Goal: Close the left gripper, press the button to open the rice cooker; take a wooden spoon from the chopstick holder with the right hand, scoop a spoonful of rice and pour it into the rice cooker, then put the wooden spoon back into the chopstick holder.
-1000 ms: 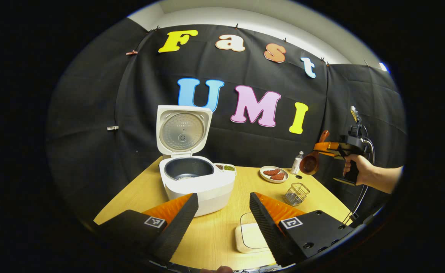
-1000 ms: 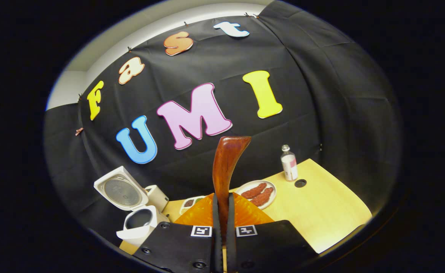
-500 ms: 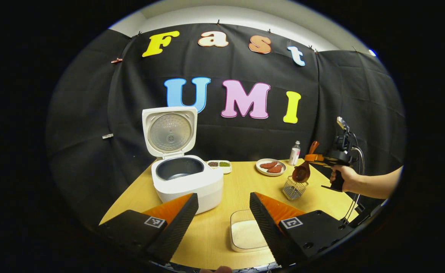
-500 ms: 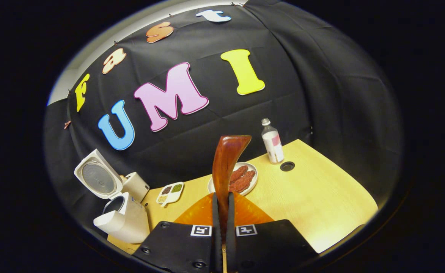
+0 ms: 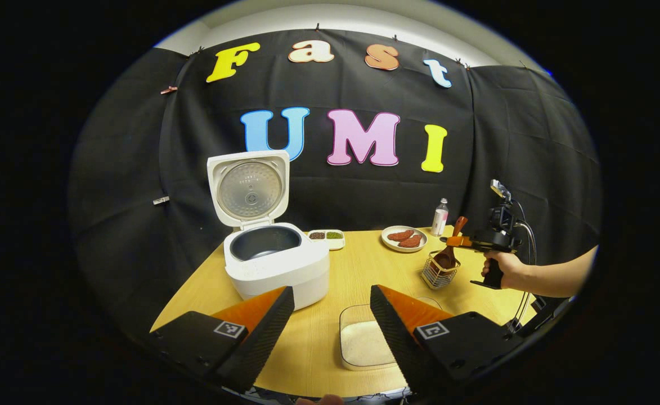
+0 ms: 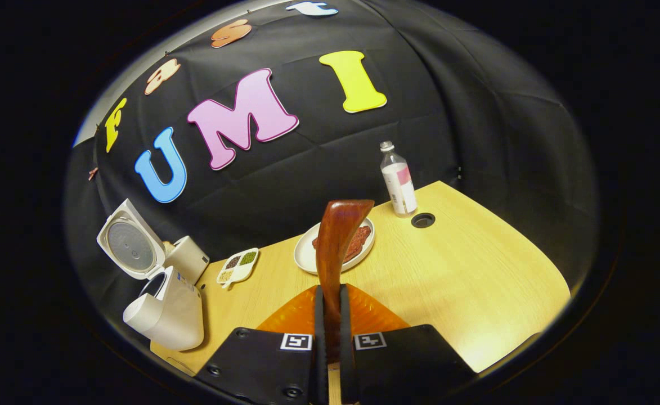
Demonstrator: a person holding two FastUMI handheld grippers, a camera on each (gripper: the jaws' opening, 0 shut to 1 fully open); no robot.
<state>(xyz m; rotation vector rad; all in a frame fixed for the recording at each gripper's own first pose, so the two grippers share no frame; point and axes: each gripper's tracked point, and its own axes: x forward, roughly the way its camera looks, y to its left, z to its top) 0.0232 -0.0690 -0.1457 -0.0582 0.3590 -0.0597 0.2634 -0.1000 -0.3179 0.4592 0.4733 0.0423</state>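
Right gripper view: tongs (image 6: 330, 337) clamped on wooden spoon (image 6: 335, 247), bowl hidden; left tongs (image 5: 330, 320) agape, empty.

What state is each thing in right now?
Rice cooker: lid up, pot open.
Wooden spoon: clamped by the handle, bowl down in the wire holder.
Right gripper: jaws shut on the spoon.
Left gripper: jaws apart, holding nothing.
Rice tray: uncovered, holding rice.
Bottle: upright, capped.
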